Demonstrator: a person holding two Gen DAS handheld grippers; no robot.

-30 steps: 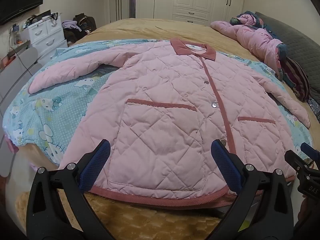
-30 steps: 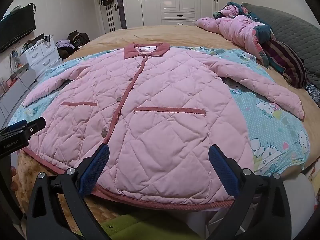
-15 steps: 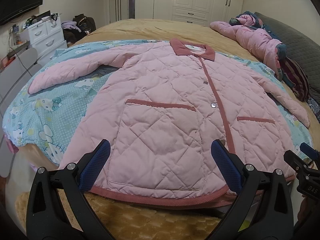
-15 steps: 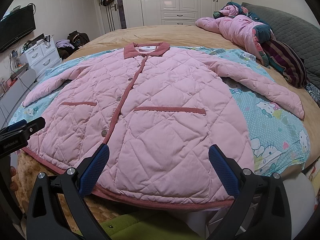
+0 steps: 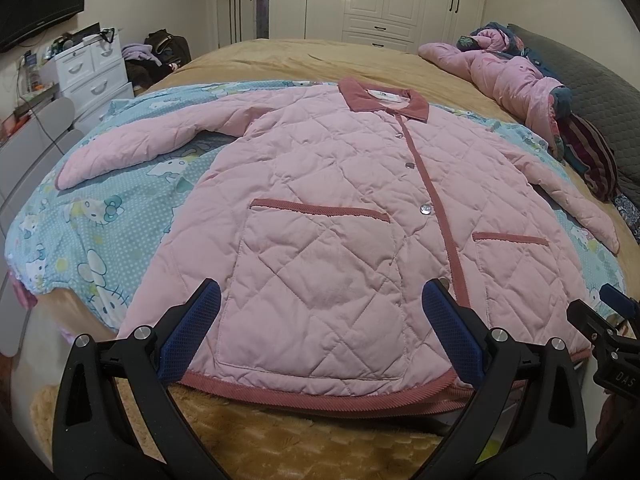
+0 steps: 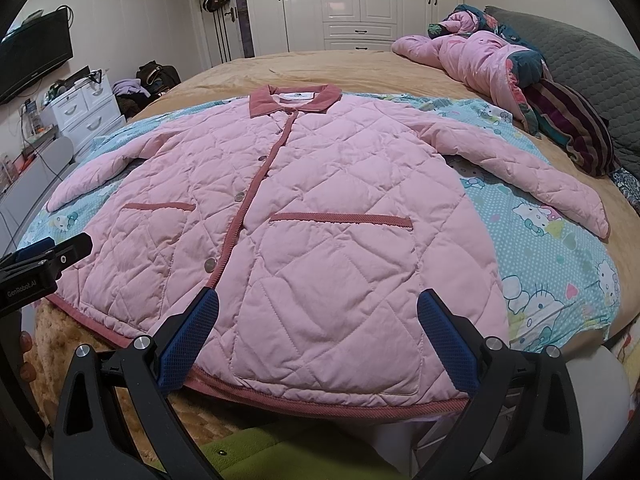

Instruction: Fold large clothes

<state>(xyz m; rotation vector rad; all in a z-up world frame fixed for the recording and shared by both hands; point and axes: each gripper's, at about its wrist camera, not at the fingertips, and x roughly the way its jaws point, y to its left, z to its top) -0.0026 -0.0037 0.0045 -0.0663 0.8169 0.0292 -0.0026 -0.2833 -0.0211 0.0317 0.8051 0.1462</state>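
A pink quilted jacket (image 5: 328, 200) (image 6: 320, 208) with darker pink collar, trim and pocket edges lies flat and buttoned on the bed, both sleeves spread outward. My left gripper (image 5: 320, 312) hovers open just above the hem over the left pocket, nothing between its blue pads. Over the hem on the right pocket side my right gripper (image 6: 318, 312) is also open and empty. The right gripper's tip (image 5: 608, 320) shows at the right edge of the left wrist view; the left gripper (image 6: 44, 264) shows at the left edge of the right wrist view.
A blue cartoon-print sheet (image 5: 80, 216) (image 6: 552, 240) lies under the jacket on a tan bed (image 5: 304, 56). Bunched pink bedding (image 6: 472, 56) and a striped cloth (image 6: 576, 132) sit at the far right. White drawers (image 5: 92, 72) and wardrobes (image 6: 360, 0) stand beyond.
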